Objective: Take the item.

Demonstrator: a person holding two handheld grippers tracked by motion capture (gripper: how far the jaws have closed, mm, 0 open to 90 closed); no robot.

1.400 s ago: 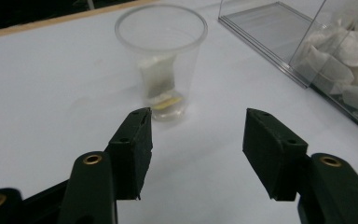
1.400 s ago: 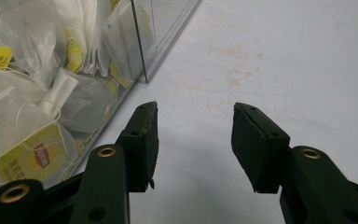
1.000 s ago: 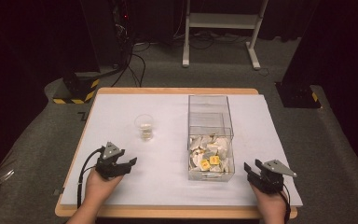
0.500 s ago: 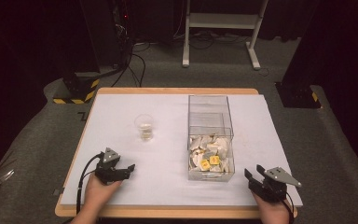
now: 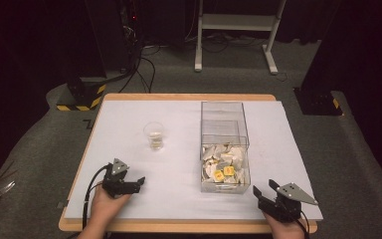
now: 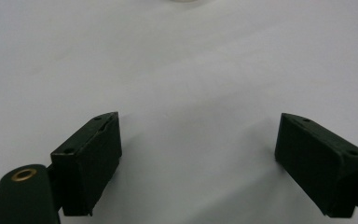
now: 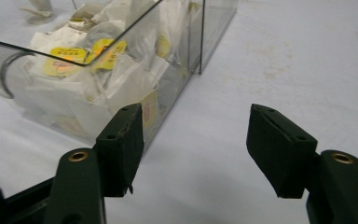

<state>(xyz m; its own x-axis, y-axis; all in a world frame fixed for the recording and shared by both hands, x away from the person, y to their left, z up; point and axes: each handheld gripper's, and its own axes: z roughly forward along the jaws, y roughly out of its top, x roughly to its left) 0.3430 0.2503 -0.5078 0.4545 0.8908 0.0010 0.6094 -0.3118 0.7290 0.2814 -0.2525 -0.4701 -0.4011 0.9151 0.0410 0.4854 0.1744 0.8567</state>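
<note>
**Both grippers opening, nothing picked yet**

Left gripper (image 5: 138, 182) sits near the table's (image 5: 179, 117) front left corner, and I see its jaws have just been spreading wide; the left gripper view shows bare white surface between them, so it holds nothing. Compared with a second ago it has drawn back toward the front edge. Right gripper (image 5: 259, 192) rests by the front right corner, its jaws likewise just opening and empty, with the clear box (image 5: 225, 149) of tea bags (image 7: 98, 70) just ahead to its left. The small cup (image 5: 154, 136) stands well apart, mid-table on the left. I judge both tools are being readied for a first grasp, probably a tea bag.
</note>
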